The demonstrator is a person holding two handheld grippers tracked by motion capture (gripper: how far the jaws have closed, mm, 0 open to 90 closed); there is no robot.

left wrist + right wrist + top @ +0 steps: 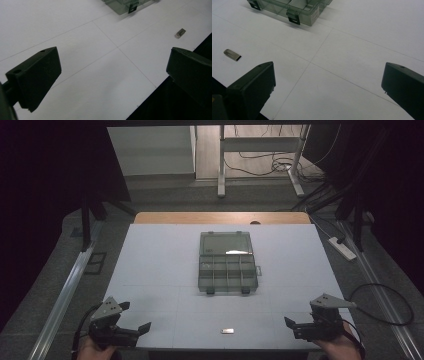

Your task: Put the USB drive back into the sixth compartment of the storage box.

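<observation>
- While the person's hands sit at the near edge of the table (150,270), the left hand-held gripper (136,318) is nearer than the compartment box (227,264) and off to its left, jaws spread wide apart with nothing between them.
- Equally near, and to the right of the box, the right hand-held gripper (295,320) also has its jaws wide apart and empty; a grey three-cornered plate tops each tool.
- Between the two grippers, a small flat metal piece (227,331) lies on the white surface, in front of the box and well apart from it, close to the near edge. It also shows in the left gripper view (180,33) and in the right gripper view (232,54).
- Farther off, the translucent grey box lies open at mid-table, its lid laid back on the far side, its two dark latches (293,18) facing the person. Whether its compartments hold anything cannot be told.
- Beyond the box, a strip of bare wood (220,217) edges the table's far side.
- Farther still, cables (280,165) trail over the floor around metal frame legs.
</observation>
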